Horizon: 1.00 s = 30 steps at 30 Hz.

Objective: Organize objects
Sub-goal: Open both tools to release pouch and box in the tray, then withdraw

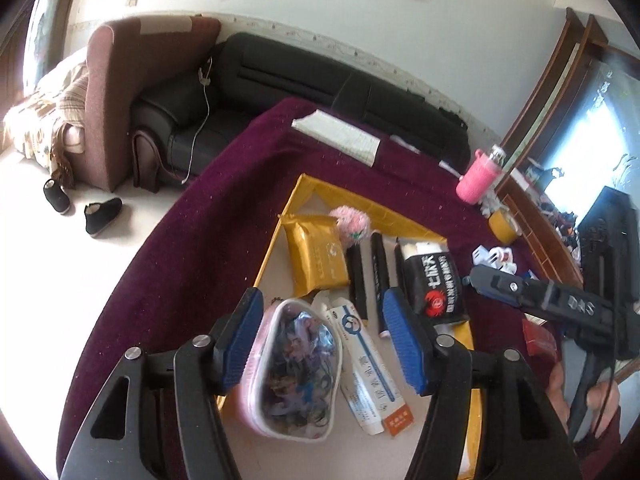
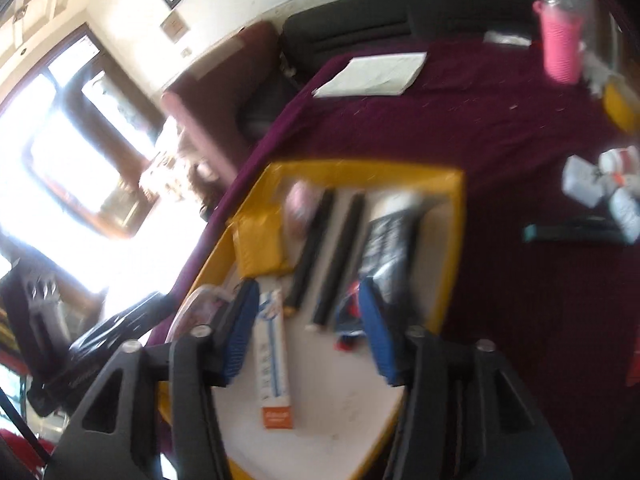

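A yellow-rimmed tray (image 1: 308, 190) lies on the purple tablecloth. It holds a clear pink-edged pouch (image 1: 298, 368), a white tube (image 1: 370, 376), a gold packet (image 1: 316, 254), black markers (image 1: 378, 272), a black tissue pack (image 1: 434, 286) and a pink pom-pom (image 1: 352, 224). My left gripper (image 1: 322, 340) is open just above the pouch and tube, holding nothing. My right gripper (image 2: 306, 328) is open and empty above the tray (image 2: 452, 240), over the tube (image 2: 272, 356) and markers (image 2: 340, 256). The right gripper's body shows in the left wrist view (image 1: 560, 304).
On the cloth lie a white notepad (image 1: 340, 136), a pink-sleeved bottle (image 1: 478, 178), a yellow tape roll (image 1: 502, 224) and small white items (image 1: 496, 258). A black sofa (image 1: 280, 76) and brown armchair (image 1: 108, 92) stand behind the table. Black shoes (image 1: 100, 218) lie on the floor.
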Available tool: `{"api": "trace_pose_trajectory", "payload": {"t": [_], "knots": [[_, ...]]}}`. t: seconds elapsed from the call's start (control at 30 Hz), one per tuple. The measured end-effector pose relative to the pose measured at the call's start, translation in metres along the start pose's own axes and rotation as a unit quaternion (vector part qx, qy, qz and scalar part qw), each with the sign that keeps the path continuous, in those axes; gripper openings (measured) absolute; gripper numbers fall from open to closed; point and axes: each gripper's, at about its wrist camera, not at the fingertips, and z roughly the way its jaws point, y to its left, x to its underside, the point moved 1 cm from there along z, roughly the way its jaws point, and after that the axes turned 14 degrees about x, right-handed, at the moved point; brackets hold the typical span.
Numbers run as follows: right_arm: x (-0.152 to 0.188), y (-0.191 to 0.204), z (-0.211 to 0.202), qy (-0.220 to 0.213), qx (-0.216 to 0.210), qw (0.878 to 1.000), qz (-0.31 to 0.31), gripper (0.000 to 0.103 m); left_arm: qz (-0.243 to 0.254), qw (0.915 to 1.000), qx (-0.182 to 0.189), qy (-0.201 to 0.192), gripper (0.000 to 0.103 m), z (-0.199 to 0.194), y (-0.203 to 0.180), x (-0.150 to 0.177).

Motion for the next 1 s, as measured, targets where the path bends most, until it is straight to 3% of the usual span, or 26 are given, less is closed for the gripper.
{"api": "trace_pose_trajectory", "payload": {"t": [0.23, 0.3, 0.4, 0.53, 0.57, 0.67, 0.77, 0.83, 0.9, 1.0], "knots": [[-0.006, -0.022, 0.031, 0.052, -0.008, 0.998, 0.037, 0.054, 0.007, 0.9991, 0.012, -0.041, 0.06, -0.013, -0.012, 0.021], [-0.006, -0.024, 0.047, 0.062, 0.02, 0.997, 0.038, 0.054, 0.006, 0.9992, 0.01, -0.038, 0.06, -0.012, -0.015, 0.025], [-0.012, -0.027, 0.048, 0.042, 0.091, 0.995, 0.022, 0.05, 0.006, 0.9992, 0.01, -0.038, 0.06, -0.009, -0.016, 0.029], [-0.016, -0.02, 0.018, -0.012, 0.128, 0.992, 0.003, 0.051, -0.002, 0.9987, 0.026, -0.043, 0.06, -0.008, -0.015, 0.031], [-0.017, -0.022, 0.012, -0.021, 0.112, 0.993, 0.004, 0.051, -0.006, 0.9983, 0.032, -0.048, 0.06, -0.009, -0.015, 0.031], [-0.022, -0.021, 0.006, -0.02, 0.008, 1.0, 0.019, 0.052, -0.02, 0.9972, 0.043, -0.058, 0.06, -0.012, -0.013, 0.032], [-0.025, -0.012, 0.031, 0.05, -0.09, 0.994, 0.039, 0.053, -0.028, 0.9967, 0.049, -0.058, 0.06, -0.014, -0.012, 0.035], [-0.022, -0.013, 0.049, 0.084, -0.086, 0.992, 0.047, 0.053, -0.03, 0.9965, 0.049, -0.06, 0.06, -0.017, -0.011, 0.036], [-0.019, -0.025, 0.057, 0.084, -0.018, 0.995, 0.055, 0.047, -0.031, 0.9963, 0.05, -0.063, 0.06, -0.02, -0.009, 0.038], [-0.02, -0.04, 0.049, 0.074, -0.033, 0.993, 0.088, 0.047, -0.035, 0.9963, 0.05, -0.061, 0.06, -0.019, -0.006, 0.04]]}}
